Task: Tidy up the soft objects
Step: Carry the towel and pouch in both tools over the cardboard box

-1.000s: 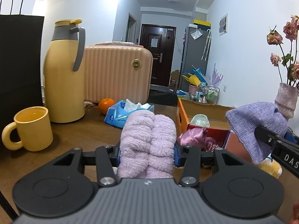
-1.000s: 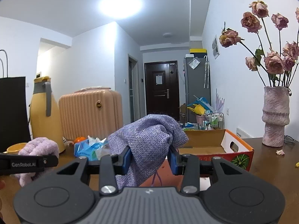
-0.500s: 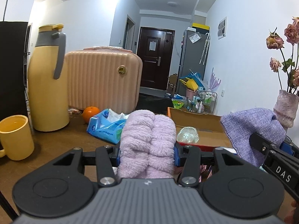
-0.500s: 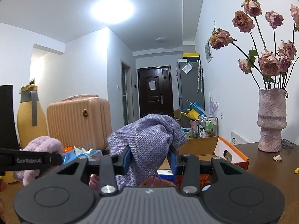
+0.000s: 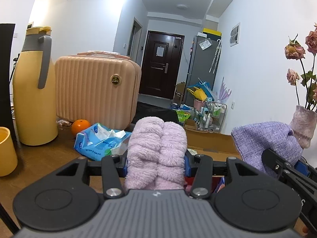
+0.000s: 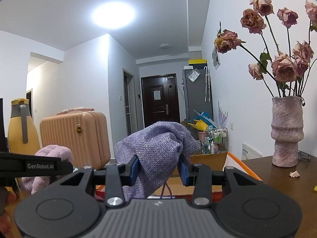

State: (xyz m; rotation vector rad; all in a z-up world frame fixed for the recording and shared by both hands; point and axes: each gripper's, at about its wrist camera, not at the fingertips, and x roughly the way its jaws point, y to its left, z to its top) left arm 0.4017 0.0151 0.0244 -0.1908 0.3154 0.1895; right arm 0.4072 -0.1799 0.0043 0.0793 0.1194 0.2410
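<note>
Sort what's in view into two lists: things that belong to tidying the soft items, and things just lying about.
Part of the job:
- fluffy pink towel, gripped by the left gripper
- purple cloth bag, gripped by the right gripper
- cardboard box

Lying about:
- yellow jug
- yellow mug
- small suitcase
- orange
- tissue pack
- vase of roses

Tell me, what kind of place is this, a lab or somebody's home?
Most likely a lived-in flat. A hallway runs to a dark front door beside a grey fridge, and the wooden table holds a yellow thermos jug, a small pink suitcase and a vase of dried roses.
</note>
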